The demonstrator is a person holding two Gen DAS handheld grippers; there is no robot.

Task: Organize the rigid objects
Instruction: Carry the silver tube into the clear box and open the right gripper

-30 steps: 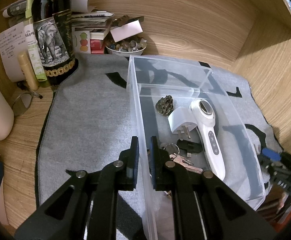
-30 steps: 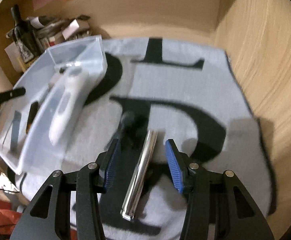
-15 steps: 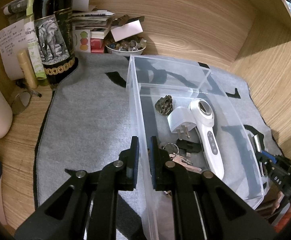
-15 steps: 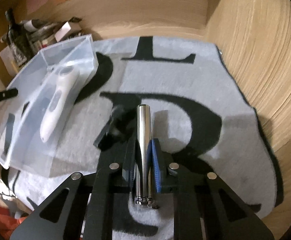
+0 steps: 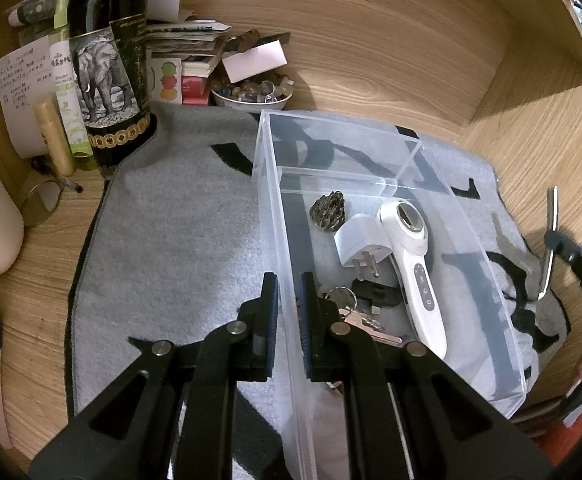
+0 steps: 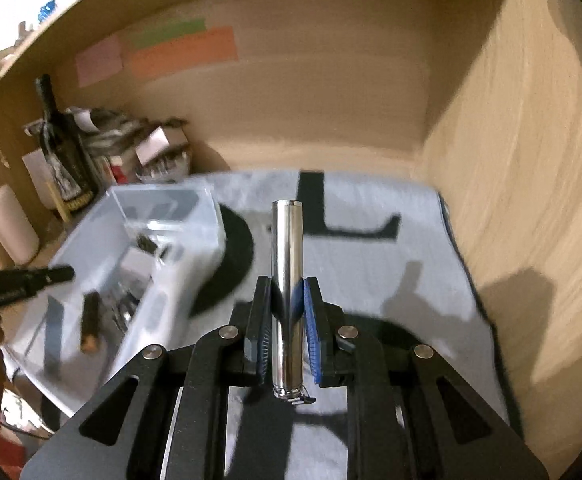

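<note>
Clamped between the blue-padded fingers of the right gripper (image 6: 287, 312): one chrome cylinder (image 6: 287, 280), long axis running straight forward along the fingers, far end poking well past the tips, near end just behind the pads, lifted clear of the grey printed mat (image 6: 371, 264). Off to the left and slightly ahead of that cylinder: one clear plastic bin (image 5: 487, 236), its open top the likely drop target, so probably a leftward swing with the cylinder's length lined up along the bin's long side. Nearer to the bin by far: the left gripper (image 5: 289, 312), fingers nearly together and pinching the bin's near-left wall, one finger outside, one inside, seemingly steadying it on the counter. Counted inside the bin: one white handheld device (image 5: 415, 276), one white plug adapter (image 5: 361, 240), one small knobbly metal ornament (image 5: 329, 210), one bunch of keys (image 5: 355, 316), one small black piece (image 5: 375, 292) too dark to identify. Free floor at the bin's far end and along its right wall, enough by the look of it for the cylinder laid lengthwise. Beyond the mat, against the back wall: one dark bottle (image 5: 107, 64) with an elephant label, one bowl of stones (image 5: 251, 92).
</note>
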